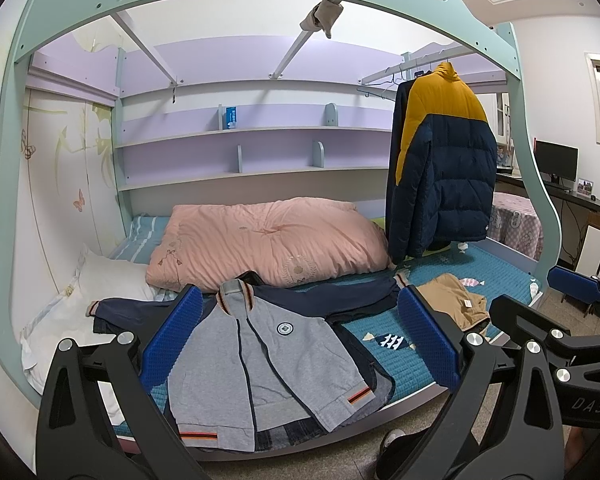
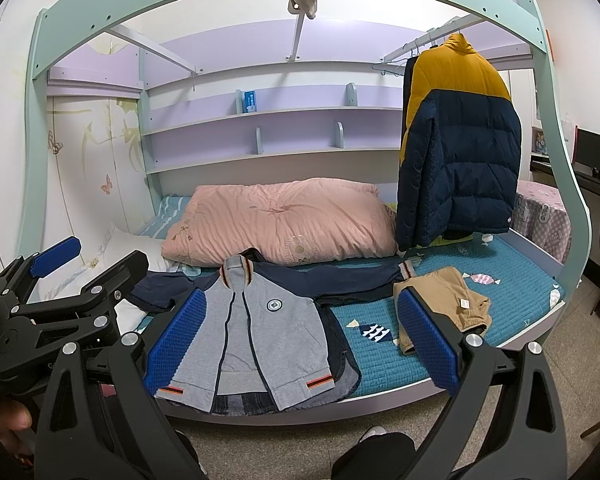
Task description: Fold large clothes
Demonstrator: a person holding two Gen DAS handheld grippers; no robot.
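A grey zip jacket with navy sleeves lies spread flat, front up, at the near edge of the bed; it also shows in the right wrist view. It lies on top of a denim garment. My left gripper is open and empty, held in front of the bed above the jacket. My right gripper is open and empty too, beside the left one; it shows at the right of the left wrist view.
A tan garment lies crumpled on the teal mattress cover to the right. A pink quilt and white pillow lie behind. A yellow-and-navy puffer jacket hangs from a rail. A mint bunk frame arches overhead.
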